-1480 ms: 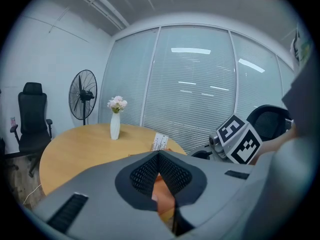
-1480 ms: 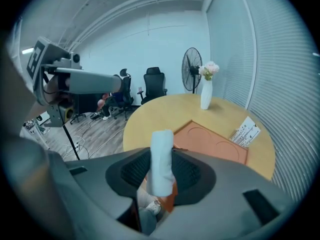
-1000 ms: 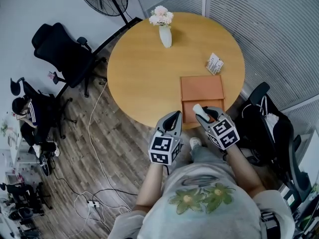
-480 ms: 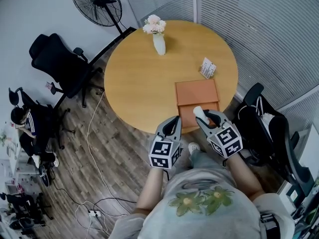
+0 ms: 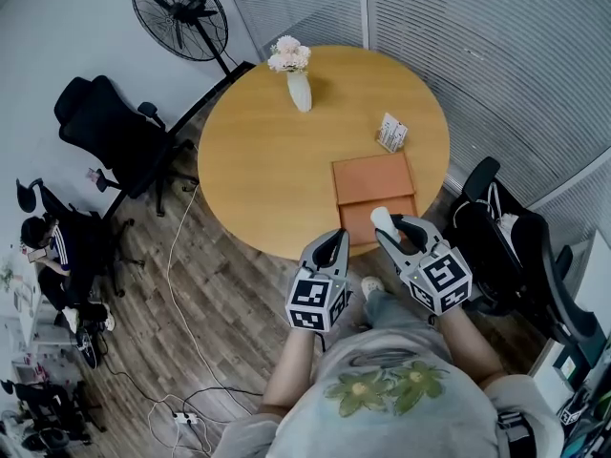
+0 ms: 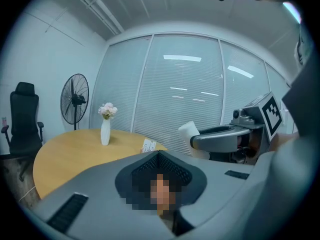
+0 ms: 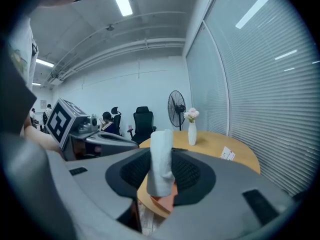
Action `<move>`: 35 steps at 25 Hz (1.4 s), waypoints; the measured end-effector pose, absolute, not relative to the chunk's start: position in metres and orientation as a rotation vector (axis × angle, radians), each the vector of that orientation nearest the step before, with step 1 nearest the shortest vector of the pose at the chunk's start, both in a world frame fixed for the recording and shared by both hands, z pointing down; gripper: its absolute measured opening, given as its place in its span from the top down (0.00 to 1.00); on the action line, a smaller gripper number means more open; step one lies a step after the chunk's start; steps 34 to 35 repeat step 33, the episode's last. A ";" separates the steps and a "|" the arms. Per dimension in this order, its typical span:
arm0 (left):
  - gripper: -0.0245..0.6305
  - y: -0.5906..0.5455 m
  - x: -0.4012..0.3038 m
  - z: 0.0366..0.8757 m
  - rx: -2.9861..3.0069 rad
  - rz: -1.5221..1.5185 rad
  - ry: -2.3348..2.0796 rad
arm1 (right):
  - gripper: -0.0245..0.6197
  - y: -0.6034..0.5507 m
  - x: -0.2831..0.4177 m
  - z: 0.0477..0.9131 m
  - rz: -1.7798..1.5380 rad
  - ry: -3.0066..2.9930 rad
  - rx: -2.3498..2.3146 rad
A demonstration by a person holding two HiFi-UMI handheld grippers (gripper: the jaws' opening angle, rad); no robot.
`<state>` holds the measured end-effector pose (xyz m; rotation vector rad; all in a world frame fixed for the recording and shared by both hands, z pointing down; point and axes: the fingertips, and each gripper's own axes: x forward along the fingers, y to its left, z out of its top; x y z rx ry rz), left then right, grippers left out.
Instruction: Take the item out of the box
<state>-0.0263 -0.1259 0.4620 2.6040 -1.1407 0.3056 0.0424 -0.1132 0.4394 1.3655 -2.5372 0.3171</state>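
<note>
- Currently the white rolled item is pinched between the jaws of the right hand-held gripper and is judged clear of the orange box.
- The item's long axis is seen running roughly upright across the jaws, with its top end standing proud of the tips.
- The box lies flat on the counter, just ahead of the right gripper's tips; the item is held over its near edge.
- The left hand-held gripper is pressed together with nothing in it, beside the right and farther from the box.
- Set-down is best handled by the right.
</note>
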 end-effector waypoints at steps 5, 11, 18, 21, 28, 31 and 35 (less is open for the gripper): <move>0.96 -0.120 -0.023 0.454 2.626 0.283 -1.129 | 0.75 -0.106 0.042 0.424 0.290 -2.572 1.385; 0.96 -0.116 -0.024 0.446 2.639 0.267 -1.123 | 0.75 -0.097 0.040 0.413 0.247 -2.581 1.403; 0.96 -0.116 -0.025 0.443 2.645 0.258 -1.127 | 0.75 -0.096 0.041 0.406 0.214 -2.584 1.440; 0.96 -0.116 -0.026 0.442 2.645 0.255 -1.128 | 0.75 -0.096 0.039 0.406 0.208 -2.582 1.441; 0.96 -0.115 -0.024 0.442 2.643 0.251 -1.125 | 0.75 -0.095 0.041 0.406 0.203 -2.565 1.446; 0.96 -0.115 -0.023 0.445 2.642 0.255 -1.125 | 0.75 -0.095 0.042 0.409 0.202 -2.559 1.445; 0.96 -0.116 -0.023 0.447 2.640 0.258 -1.126 | 0.75 -0.096 0.043 0.412 0.204 -2.558 1.445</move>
